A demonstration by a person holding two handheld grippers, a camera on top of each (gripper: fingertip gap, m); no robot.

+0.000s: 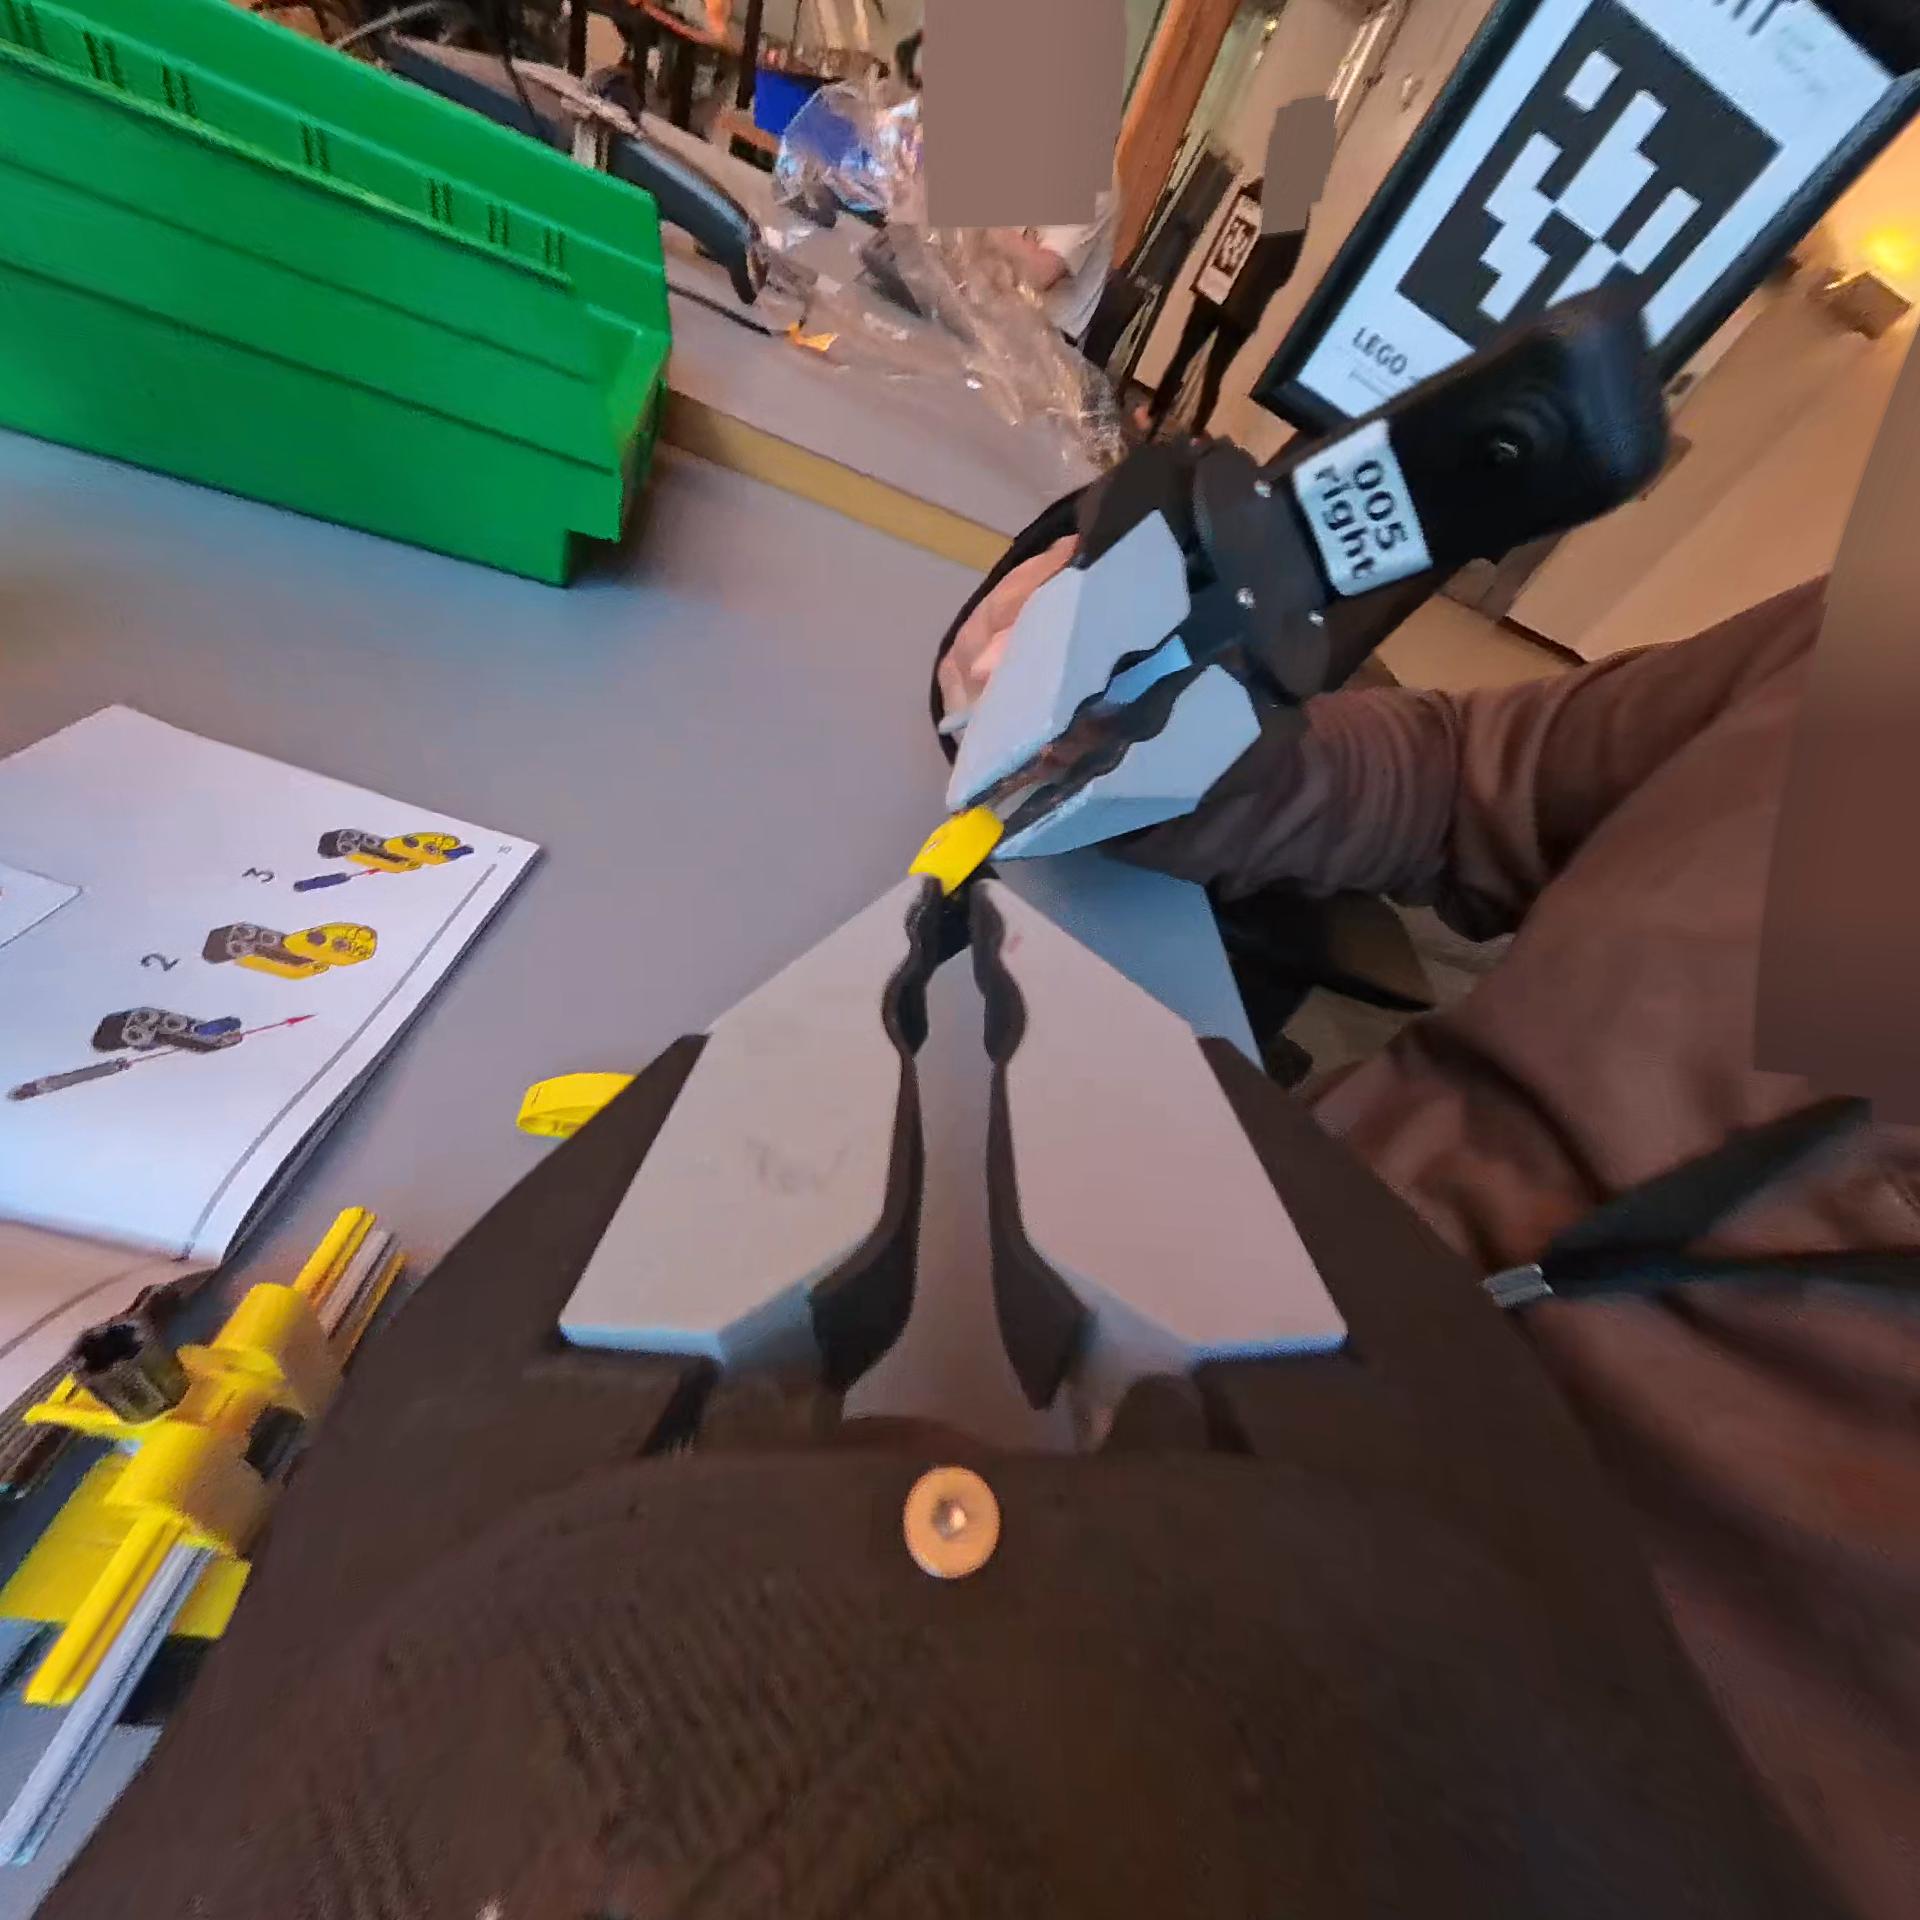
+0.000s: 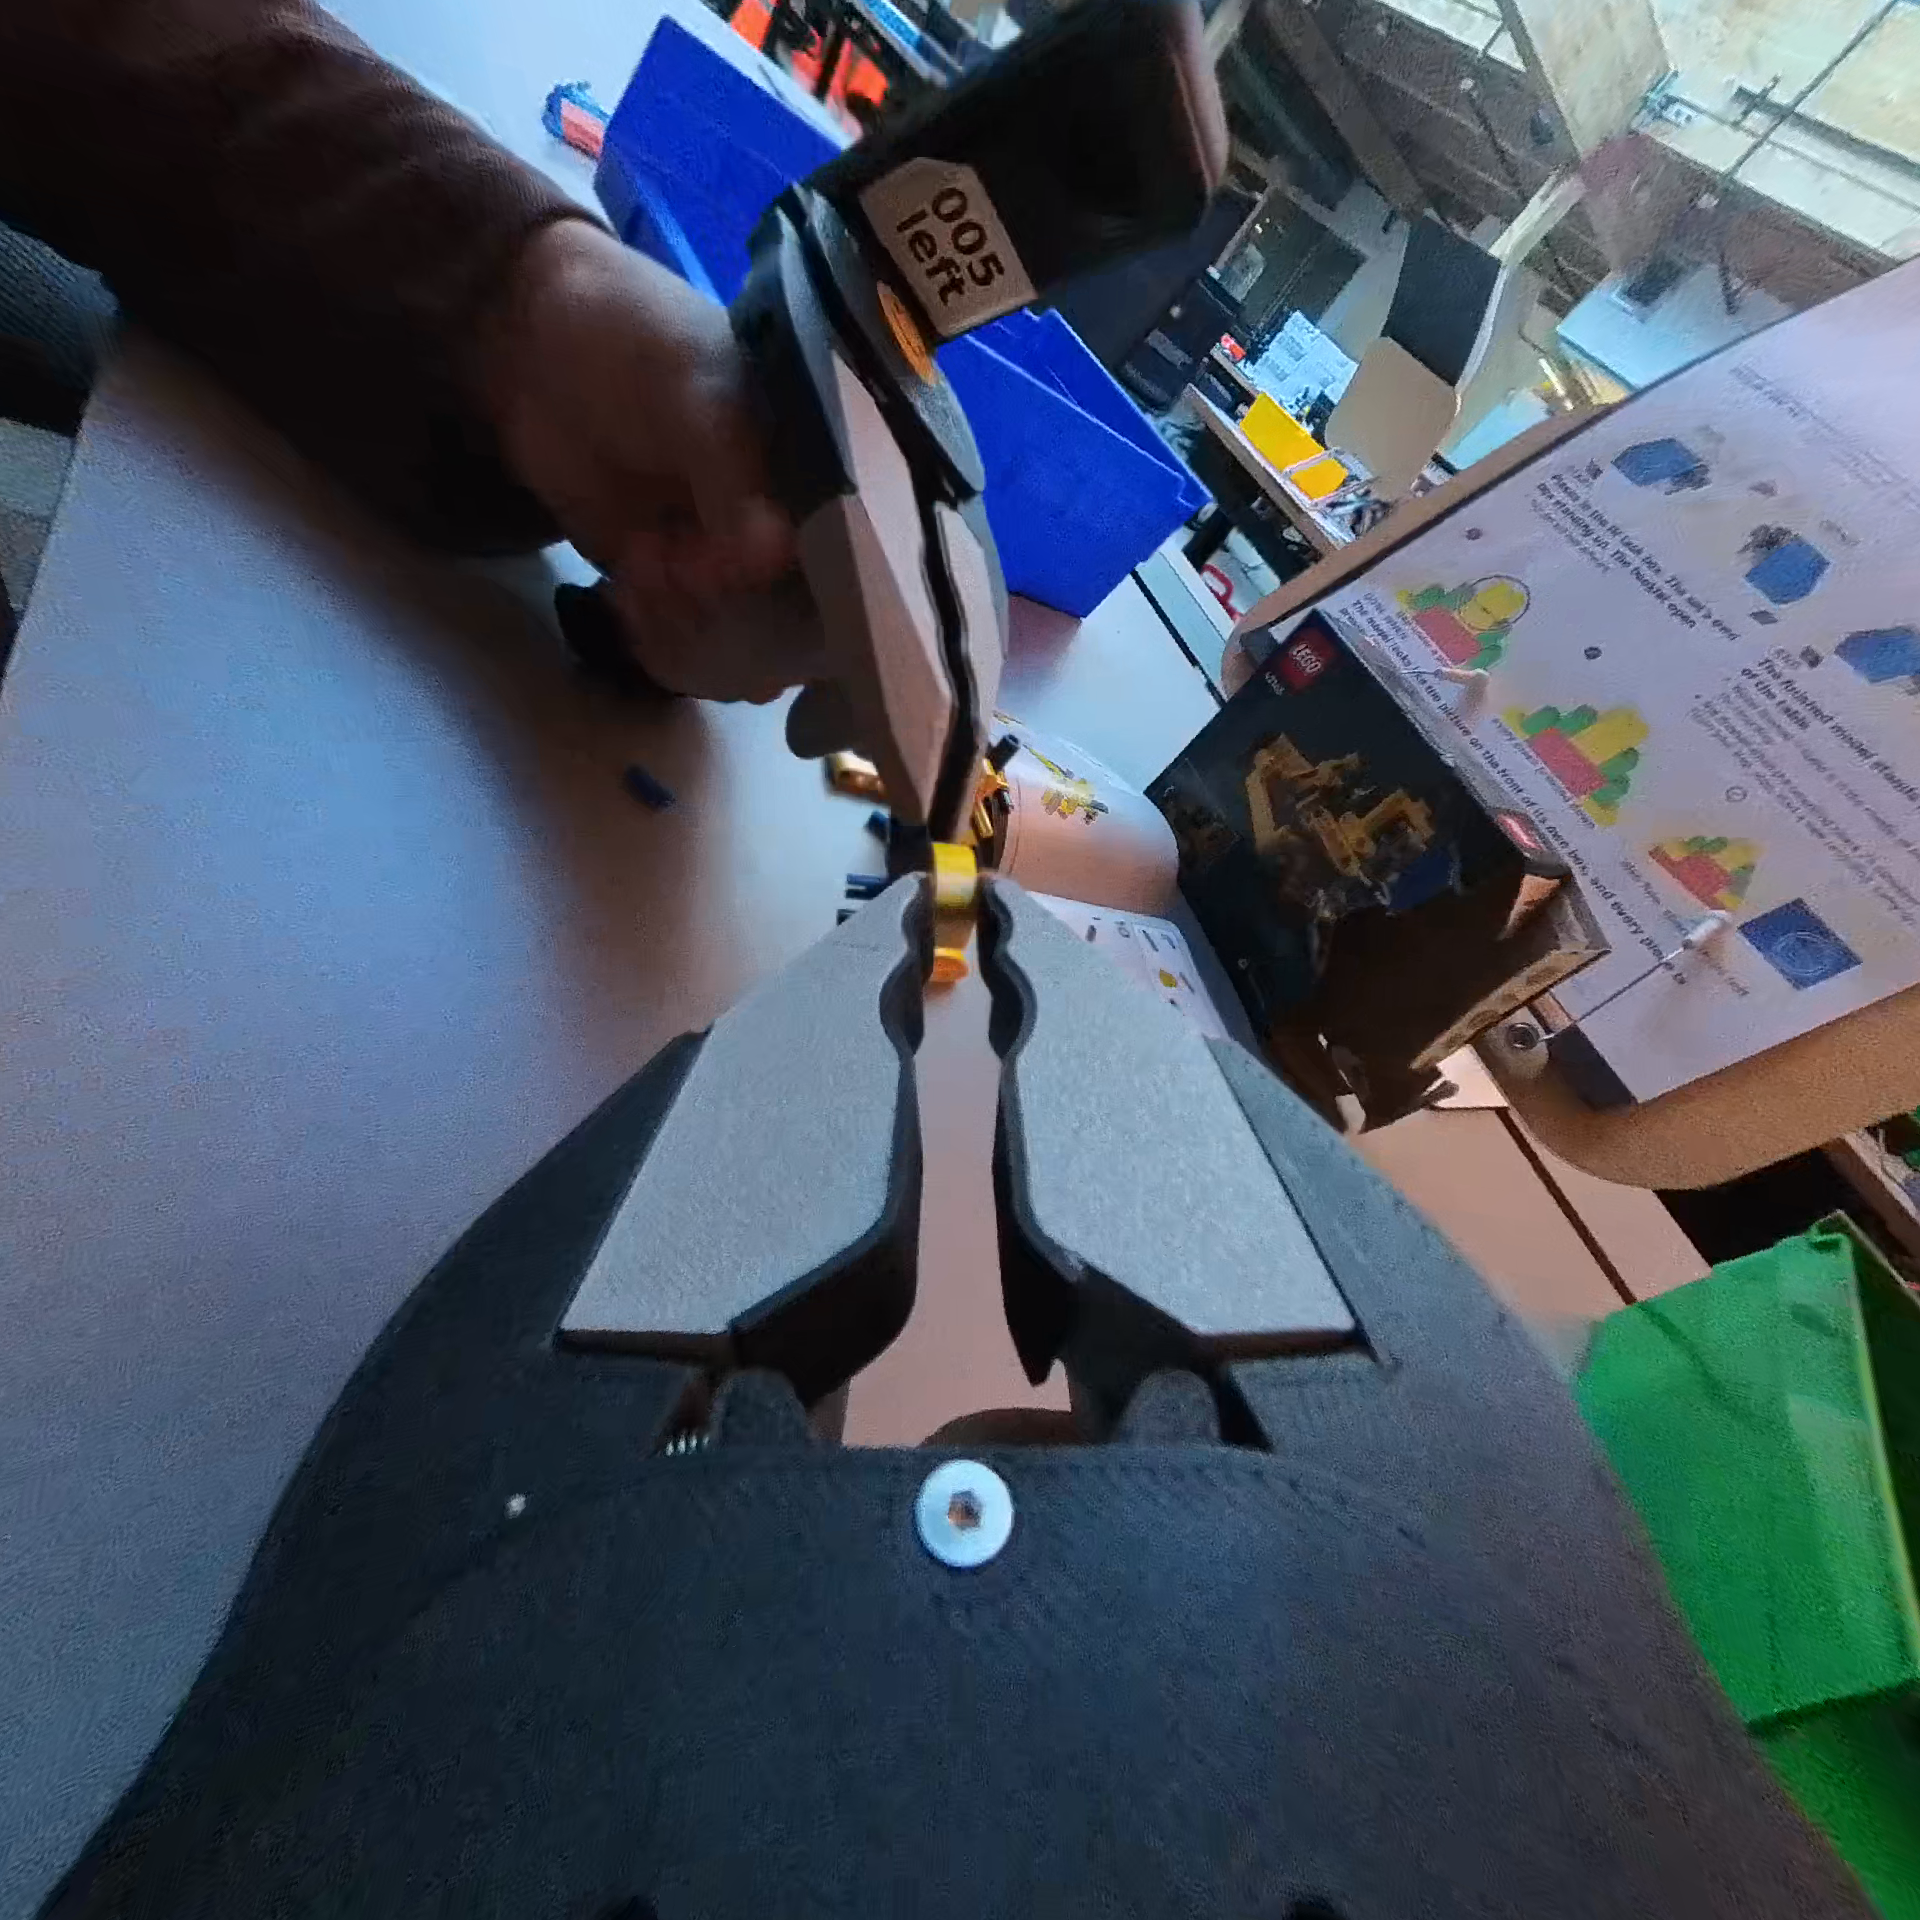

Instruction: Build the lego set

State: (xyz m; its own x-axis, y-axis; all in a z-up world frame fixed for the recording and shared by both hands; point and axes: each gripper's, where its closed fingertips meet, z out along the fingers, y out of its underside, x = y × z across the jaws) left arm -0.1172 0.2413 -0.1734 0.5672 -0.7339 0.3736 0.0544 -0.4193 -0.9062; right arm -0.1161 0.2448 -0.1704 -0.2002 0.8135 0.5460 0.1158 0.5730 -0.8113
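My right gripper (image 2: 951,904) is shut on a small yellow lego piece (image 2: 951,883) and holds it above the grey table. In the left wrist view the right gripper (image 1: 992,826) comes in from the right with the yellow piece (image 1: 956,847) at its tip. My left gripper (image 1: 948,902) is nearly shut, with a small dark piece (image 1: 943,916) between its tips, pressed against the yellow piece. In the right wrist view the left gripper (image 2: 935,821) comes down from above onto the yellow piece. A part-built yellow and black assembly (image 1: 156,1455) lies at the lower left.
An open instruction booklet (image 1: 239,956) and a loose yellow piece (image 1: 566,1103) lie on the table (image 1: 623,675). A green bin (image 1: 312,291) stands behind. The lego box (image 2: 1351,852), a blue bin (image 2: 1039,457) and a printed board (image 2: 1714,675) stand to the right. A small blue piece (image 2: 649,790) lies on the table. The grippers are tip to tip, or close to it.
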